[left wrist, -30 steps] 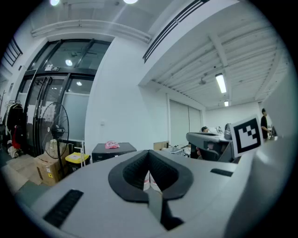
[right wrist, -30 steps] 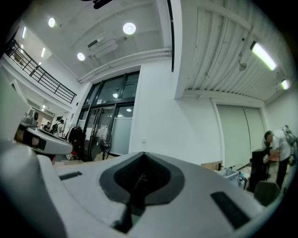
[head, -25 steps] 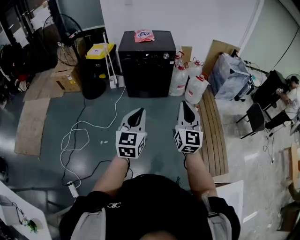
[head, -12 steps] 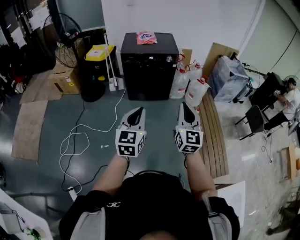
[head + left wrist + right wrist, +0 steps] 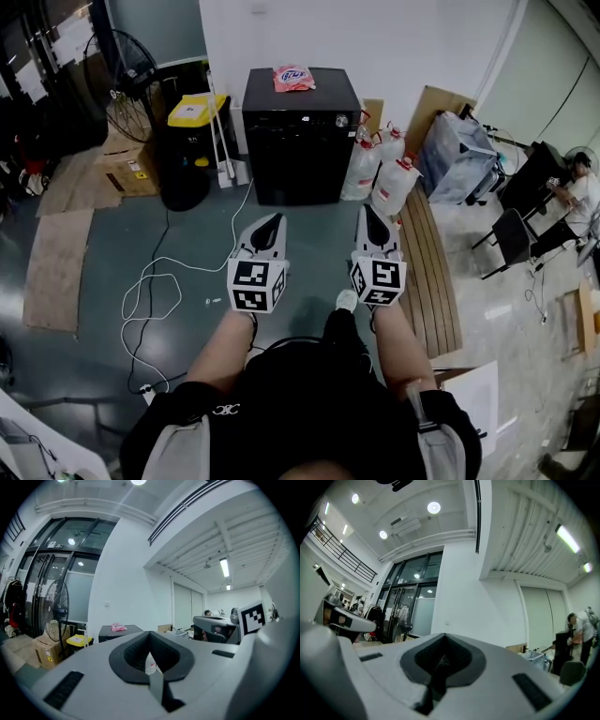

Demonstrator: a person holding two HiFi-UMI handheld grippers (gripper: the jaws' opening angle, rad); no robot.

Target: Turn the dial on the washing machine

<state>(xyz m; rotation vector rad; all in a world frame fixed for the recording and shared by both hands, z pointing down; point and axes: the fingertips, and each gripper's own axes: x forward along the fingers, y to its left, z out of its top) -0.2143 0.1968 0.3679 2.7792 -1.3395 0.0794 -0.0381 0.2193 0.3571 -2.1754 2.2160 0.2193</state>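
Ahead of the jaws and off to their left stands a yellow-lidded bin (image 5: 194, 108). The left gripper (image 5: 273, 219) has its jaws drawn together on nothing. Well ahead of both pairs of jaws sits the black washing machine (image 5: 302, 150), its dial (image 5: 341, 120) at the front's upper right, untouched. The right gripper (image 5: 367, 210) is likewise pressed closed and empty; plastic bottles (image 5: 394, 178) stand beyond it.
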